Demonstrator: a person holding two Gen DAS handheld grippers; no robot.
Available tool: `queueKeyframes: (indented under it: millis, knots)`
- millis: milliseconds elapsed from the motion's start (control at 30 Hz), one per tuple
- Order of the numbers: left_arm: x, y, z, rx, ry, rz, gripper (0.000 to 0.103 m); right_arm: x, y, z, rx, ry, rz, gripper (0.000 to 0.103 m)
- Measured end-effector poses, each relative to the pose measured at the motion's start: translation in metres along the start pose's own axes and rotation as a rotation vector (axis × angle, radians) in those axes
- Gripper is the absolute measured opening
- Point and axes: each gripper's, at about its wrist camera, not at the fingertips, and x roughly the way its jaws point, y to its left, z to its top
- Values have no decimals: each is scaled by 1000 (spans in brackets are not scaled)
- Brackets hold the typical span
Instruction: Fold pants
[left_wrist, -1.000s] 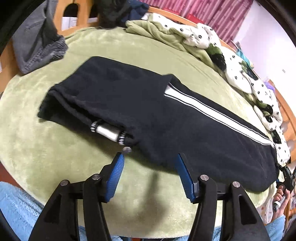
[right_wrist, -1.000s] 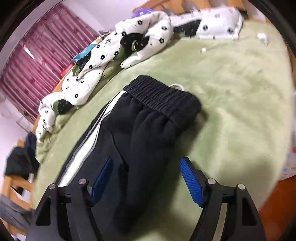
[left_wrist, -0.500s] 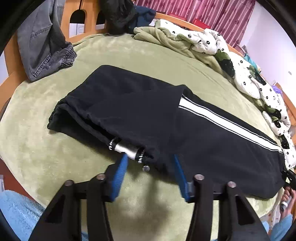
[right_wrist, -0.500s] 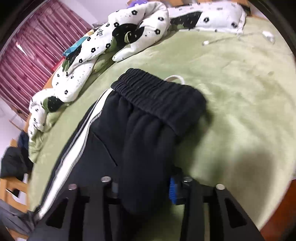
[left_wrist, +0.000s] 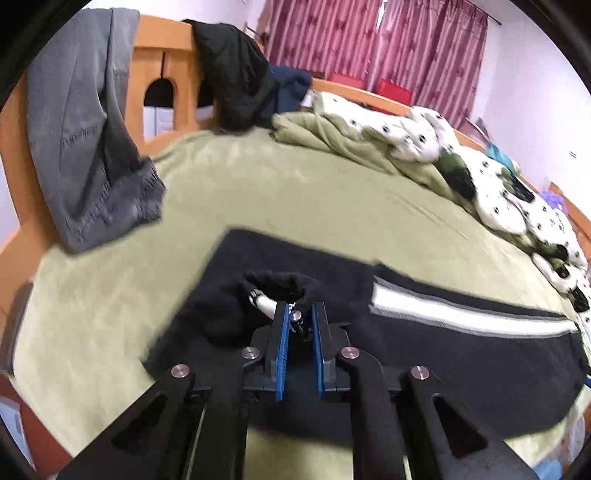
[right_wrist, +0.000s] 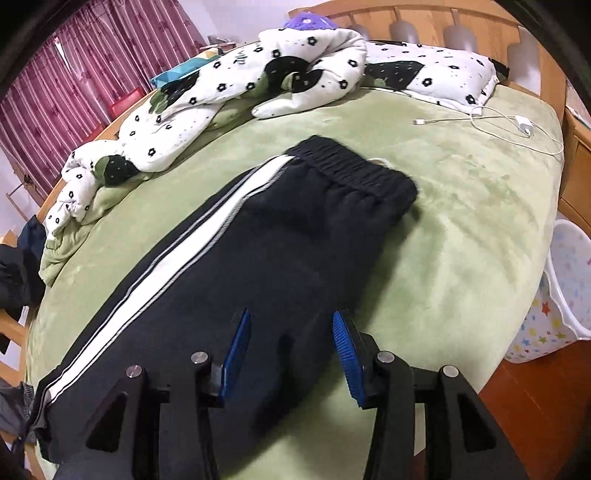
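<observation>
Black pants (left_wrist: 461, 354) with a white side stripe lie on the green bed (left_wrist: 295, 192). My left gripper (left_wrist: 298, 317) is shut on the pants' cuff end, with a silver zipper part between the blue pads, and holds that end lifted off the bed. In the right wrist view the pants (right_wrist: 288, 251) stretch away with the elastic waistband (right_wrist: 354, 173) at the far end. My right gripper (right_wrist: 291, 328) is open, its blue pads astride the pants' near edge, just above the fabric.
Grey jeans (left_wrist: 85, 140) hang over the wooden bed frame at left. A flowered quilt (left_wrist: 509, 195) lies along the far side of the bed, also in the right wrist view (right_wrist: 236, 92). A white charger cable (right_wrist: 491, 122) lies beyond the waistband. A starred tub (right_wrist: 554, 295) stands beside the bed.
My left gripper closed on the cuff end and lifted it. My right gripper, shut on the pants half a second ago, has opened and drawn back.
</observation>
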Motion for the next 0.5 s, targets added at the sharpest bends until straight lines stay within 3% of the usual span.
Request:
queueKeyframes:
  millis: [200,367,500]
  knots:
    - [34,35,39,-54,-42,0,11,10,48,-9,-54,35,16,44]
    - [60,63,61,-105,-26,15,12,27,85,-14,-131,56,1,44]
    - [80,72,62,-107,23,14,36,40,104,-14,-148,70,8,44]
